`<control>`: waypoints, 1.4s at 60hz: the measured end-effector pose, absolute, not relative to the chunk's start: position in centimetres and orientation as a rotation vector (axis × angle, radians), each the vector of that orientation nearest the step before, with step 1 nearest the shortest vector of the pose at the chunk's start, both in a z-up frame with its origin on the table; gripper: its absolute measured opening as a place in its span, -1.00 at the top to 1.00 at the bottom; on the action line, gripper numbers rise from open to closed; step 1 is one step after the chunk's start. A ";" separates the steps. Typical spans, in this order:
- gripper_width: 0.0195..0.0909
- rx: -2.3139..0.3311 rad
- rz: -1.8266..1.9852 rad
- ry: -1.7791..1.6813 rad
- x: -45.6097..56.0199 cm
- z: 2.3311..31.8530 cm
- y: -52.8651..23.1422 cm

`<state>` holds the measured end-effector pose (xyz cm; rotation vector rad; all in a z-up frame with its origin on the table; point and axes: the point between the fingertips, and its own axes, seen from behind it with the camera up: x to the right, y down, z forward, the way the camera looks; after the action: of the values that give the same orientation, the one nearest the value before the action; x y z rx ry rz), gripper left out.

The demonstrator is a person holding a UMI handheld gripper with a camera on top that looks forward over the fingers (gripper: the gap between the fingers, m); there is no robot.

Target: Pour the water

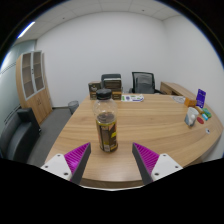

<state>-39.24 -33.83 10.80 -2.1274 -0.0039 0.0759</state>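
Observation:
A clear jar (107, 131) with a dark lid and yellowish contents stands upright on the wooden conference table (150, 125), just ahead of my fingers and slightly left of the midline. My gripper (111, 158) is open, its two purple pads (76, 157) spread wide near the table's front edge with nothing between them. A second dark-lidded container (103, 95) stands further back on the table, beyond the jar.
Small items lie at the table's right end, among them a white object (191, 117) and a purple thing (201, 97). Office chairs (144, 82) surround the table; one dark chair (18, 135) is at the left. A wooden cabinet (36, 85) lines the left wall.

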 end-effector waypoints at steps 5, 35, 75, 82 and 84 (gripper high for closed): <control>-0.86 -2.079 0.049 -0.008 -40.7 10.7 -29.9; 0.38 -1.943 0.029 -0.020 -41.5 8.8 -20.8; 0.53 -1.451 1.362 0.752 -23.6 33.1 -14.8; 0.53 -1.305 1.533 0.940 -14.6 32.6 -12.8; 0.53 -1.269 1.572 0.997 -12.4 31.8 -12.2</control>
<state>-12.43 -12.24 31.77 -1.2685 0.9967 1.5724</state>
